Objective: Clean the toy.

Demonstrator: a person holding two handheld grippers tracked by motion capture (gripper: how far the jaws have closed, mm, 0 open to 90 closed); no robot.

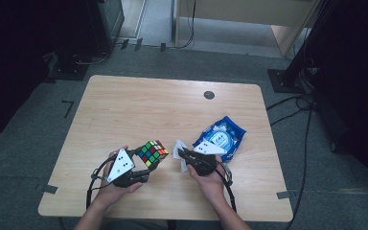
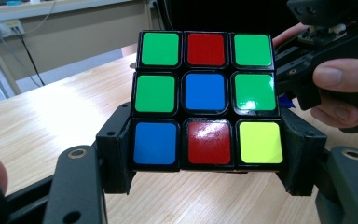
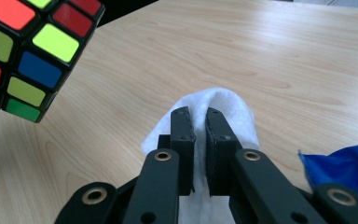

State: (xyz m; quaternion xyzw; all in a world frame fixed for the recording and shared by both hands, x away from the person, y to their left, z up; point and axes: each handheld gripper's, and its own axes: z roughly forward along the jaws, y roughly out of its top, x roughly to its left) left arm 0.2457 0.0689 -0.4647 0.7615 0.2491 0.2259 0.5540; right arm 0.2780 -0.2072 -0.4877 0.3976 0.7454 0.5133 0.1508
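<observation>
A scrambled Rubik's cube (image 1: 152, 153) is held just above the wooden table (image 1: 148, 105), and my left gripper (image 1: 149, 162) is shut on its sides. In the left gripper view the cube (image 2: 207, 98) shows green, red, blue and yellow stickers between the black fingers (image 2: 116, 154). My right gripper (image 1: 182, 153) is just to the right of the cube, shut on a white wipe (image 1: 178, 146). In the right gripper view the wipe (image 3: 235, 105) bulges past the nearly touching fingertips (image 3: 182, 122), with the cube (image 3: 32, 46) at the upper left.
A blue wipe packet (image 1: 223, 135) lies on the table just right of my right gripper; its corner (image 3: 345, 163) shows in the right gripper view. A dark round grommet (image 1: 209, 95) sits near the far edge. Cables and stand bases lie on the floor around the table.
</observation>
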